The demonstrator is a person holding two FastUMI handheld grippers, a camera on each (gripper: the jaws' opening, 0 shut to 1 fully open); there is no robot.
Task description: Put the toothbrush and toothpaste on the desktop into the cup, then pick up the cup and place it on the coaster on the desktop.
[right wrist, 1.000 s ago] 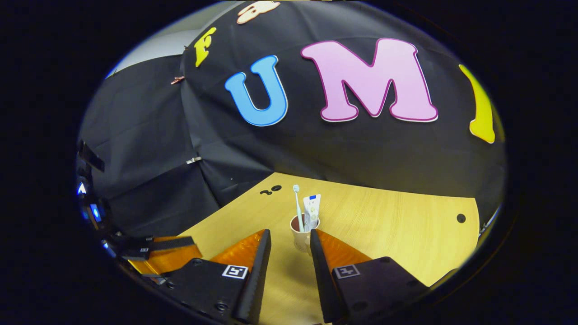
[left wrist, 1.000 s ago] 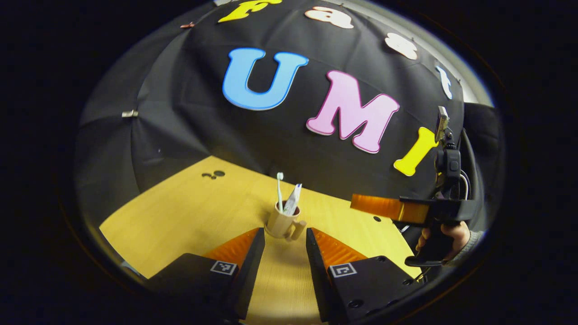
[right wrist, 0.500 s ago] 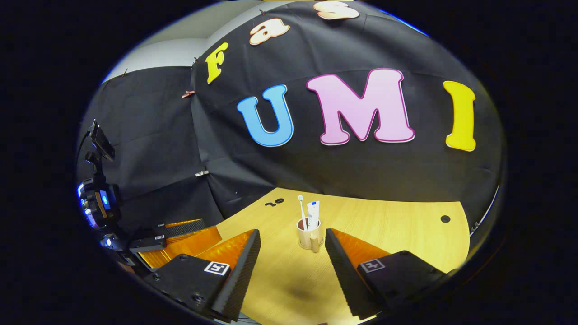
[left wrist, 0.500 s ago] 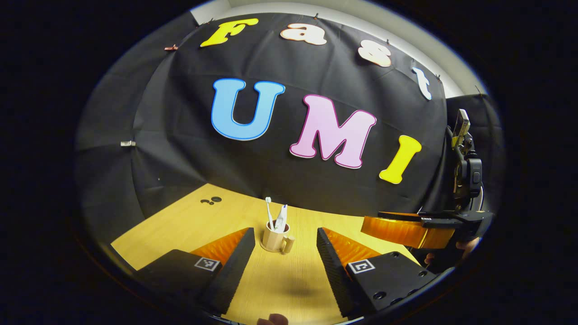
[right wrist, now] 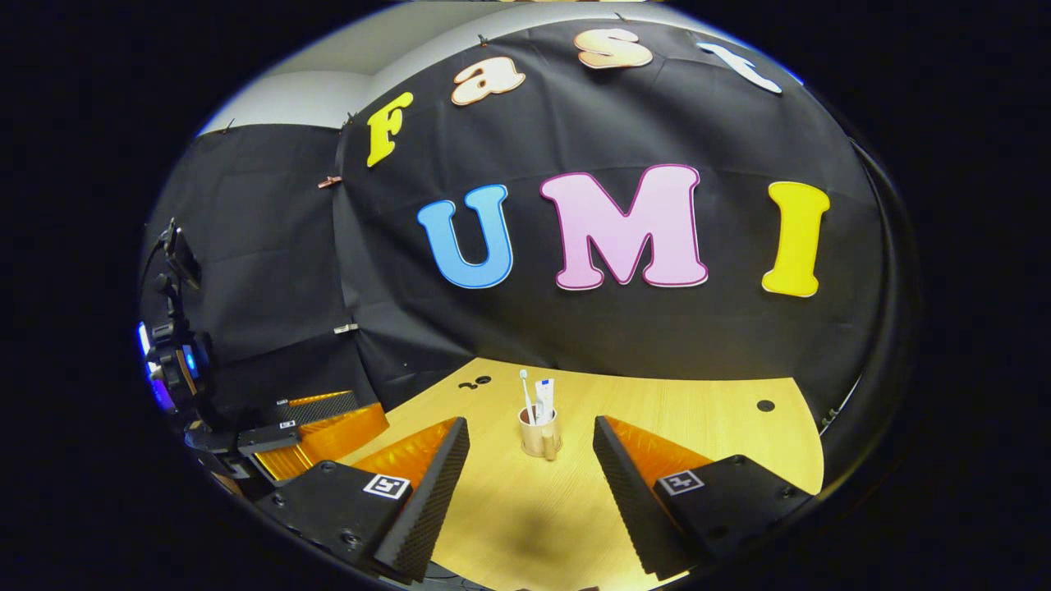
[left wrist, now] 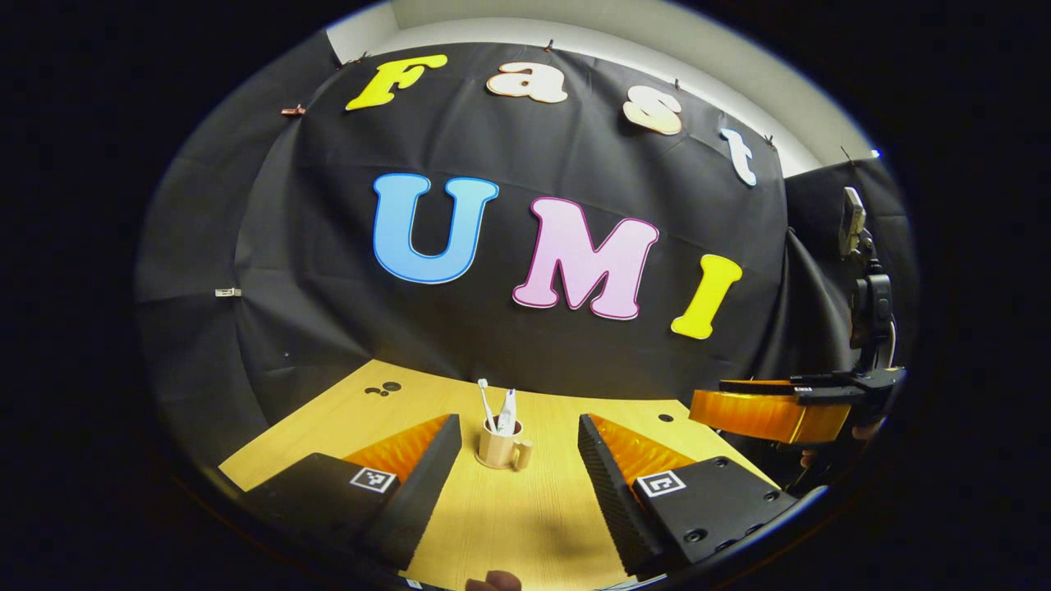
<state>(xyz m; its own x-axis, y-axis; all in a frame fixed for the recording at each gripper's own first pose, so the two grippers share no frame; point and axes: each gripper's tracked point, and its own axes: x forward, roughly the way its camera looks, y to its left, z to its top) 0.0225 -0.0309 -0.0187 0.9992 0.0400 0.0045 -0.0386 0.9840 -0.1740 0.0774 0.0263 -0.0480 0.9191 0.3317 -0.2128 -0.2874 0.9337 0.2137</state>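
Left gripper (left wrist: 513, 427): jaws spread wide, holding nothing, touching nothing. The cup (left wrist: 498, 450) stands upright on the desktop (left wrist: 328, 419) at lower centre of the left gripper view, ahead of the 2 fingers and apart from both. Its handle points lower right. The toothbrush (left wrist: 485, 402) and toothpaste (left wrist: 507, 410) stand inside it, leaning on the rim.

Right gripper (right wrist: 531, 427): jaws equally wide, empty, no contact. In the right gripper view the cup (right wrist: 538, 440) sits lower centre, beyond the fingertips, with toothbrush (right wrist: 525, 394) and toothpaste (right wrist: 543, 399) upright in it.

Coaster: cannot tell whether one lies under the cup.

The left gripper also shows at the lower left edge of the right gripper view.
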